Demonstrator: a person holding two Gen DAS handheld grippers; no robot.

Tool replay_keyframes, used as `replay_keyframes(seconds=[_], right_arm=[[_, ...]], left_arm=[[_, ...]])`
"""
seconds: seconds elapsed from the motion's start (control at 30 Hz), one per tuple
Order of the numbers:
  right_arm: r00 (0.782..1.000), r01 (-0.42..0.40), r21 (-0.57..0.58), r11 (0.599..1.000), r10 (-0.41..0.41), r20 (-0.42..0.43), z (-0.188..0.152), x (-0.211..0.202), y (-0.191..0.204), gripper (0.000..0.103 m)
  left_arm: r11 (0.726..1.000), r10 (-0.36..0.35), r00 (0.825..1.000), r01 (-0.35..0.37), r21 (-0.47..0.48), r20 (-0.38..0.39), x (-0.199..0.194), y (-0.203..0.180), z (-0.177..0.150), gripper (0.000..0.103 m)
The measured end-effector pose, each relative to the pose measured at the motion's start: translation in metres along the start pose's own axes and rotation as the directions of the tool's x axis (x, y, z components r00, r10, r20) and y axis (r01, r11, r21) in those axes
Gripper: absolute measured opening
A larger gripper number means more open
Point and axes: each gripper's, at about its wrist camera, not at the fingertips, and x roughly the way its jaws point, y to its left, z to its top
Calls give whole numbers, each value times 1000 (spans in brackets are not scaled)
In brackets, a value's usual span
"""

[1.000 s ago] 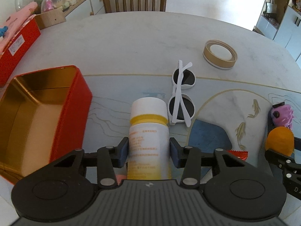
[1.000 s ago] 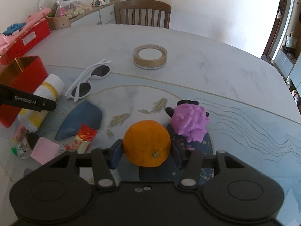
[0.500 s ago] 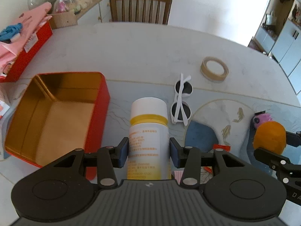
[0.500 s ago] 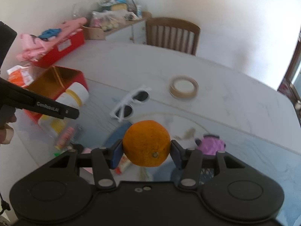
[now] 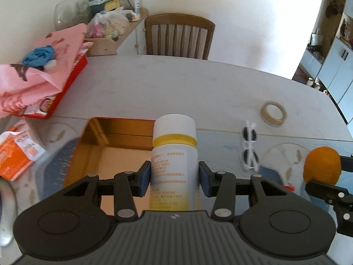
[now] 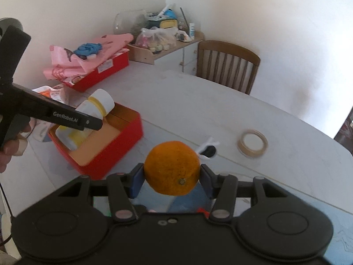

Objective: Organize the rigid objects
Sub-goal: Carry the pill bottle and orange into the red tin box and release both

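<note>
My left gripper (image 5: pixel 174 177) is shut on a white pill bottle (image 5: pixel 174 154) with a yellow band and white cap, held over the open red tin box (image 5: pixel 114 137) with its gold inside. In the right wrist view the same bottle (image 6: pixel 92 114) hangs tilted above the red tin box (image 6: pixel 130 132), with the left gripper (image 6: pixel 66 117) around it. My right gripper (image 6: pixel 172 180) is shut on an orange (image 6: pixel 172 167), lifted above the table to the right of the box. The orange (image 5: pixel 322 167) also shows at the right edge of the left wrist view.
White sunglasses (image 5: pixel 249 148) and a tape roll (image 5: pixel 273 112) lie on the marble table (image 5: pixel 176 88). A second red box under pink cloth (image 5: pixel 39 75) sits far left, an orange packet (image 5: pixel 15 154) near it. A wooden chair (image 5: pixel 178 37) stands behind the table.
Both grippers rose and moved left with their loads. The bottle now hangs over the red tin box, and the orange has left the purple toy and come toward the box.
</note>
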Motion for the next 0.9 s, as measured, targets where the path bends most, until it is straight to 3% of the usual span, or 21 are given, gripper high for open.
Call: replay_keyframes(seconds=[0.4, 0.9], right_arm=[[1000, -19, -30, 999, 20, 7, 46, 38, 76, 52], [992, 0, -158, 987, -20, -124, 72, 136, 138, 52]], left_arm=[[1000, -12, 998, 13, 4, -57, 22, 85, 8, 45], [999, -31, 987, 37, 34, -156, 97, 123, 29, 45]])
